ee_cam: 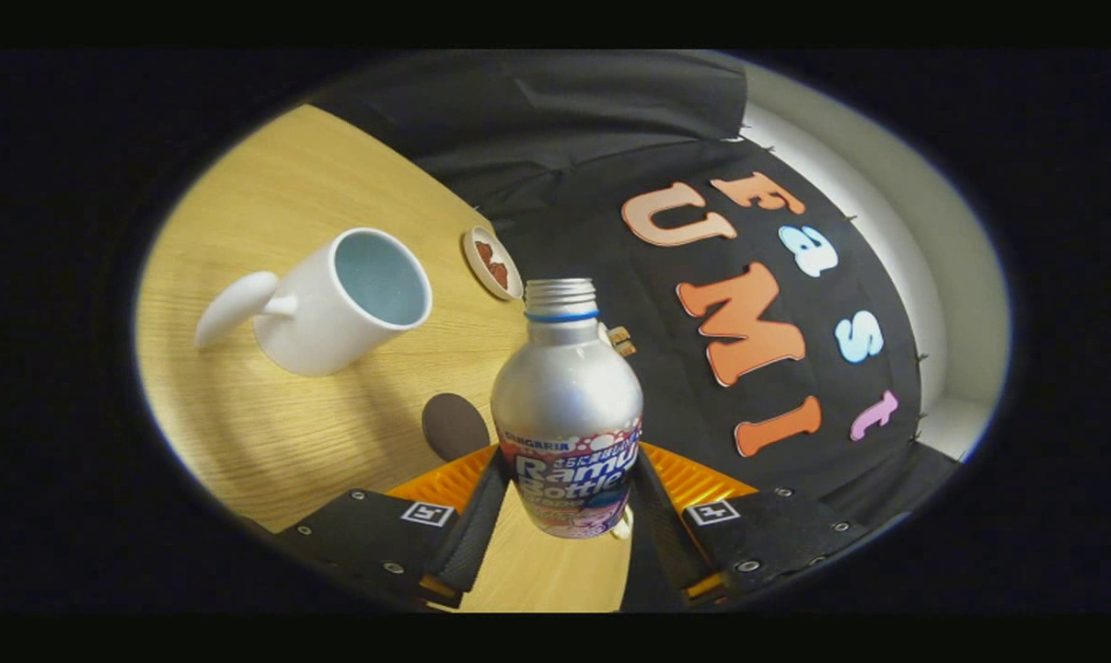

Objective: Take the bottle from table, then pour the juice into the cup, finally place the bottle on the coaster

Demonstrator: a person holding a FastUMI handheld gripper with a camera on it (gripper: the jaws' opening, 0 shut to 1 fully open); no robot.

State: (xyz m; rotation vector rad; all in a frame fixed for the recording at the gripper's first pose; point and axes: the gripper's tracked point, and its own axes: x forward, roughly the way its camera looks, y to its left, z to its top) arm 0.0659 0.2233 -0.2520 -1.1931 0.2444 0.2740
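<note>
Tilting the bottle toward the cup looks like the step in hand, and the view itself is already rolled over, so the pour seems to be starting. The hand-held gripper is clamped on the bottle's lower, labelled part, one finger on each side, and the bottle appears lifted off the counter.

To do this well, I'd say the open neck has to travel left and a little farther until it sits over the cup's mouth before the tilt deepens. As it stands, the neck is well to the right of the cup, so juice would land on the wood. A slow roll is wise, since the neck is narrow and the cup is wide enough to forgive only a steady stream. The grip is low on the body, so the top may swing.

The bottle is silvery metal with a rounded shoulder, a threaded uncapped neck with a blue ring, and a colourful printed band. A dark round coaster lies near, just left of the bottle. A small dish sits beyond the cup.
</note>
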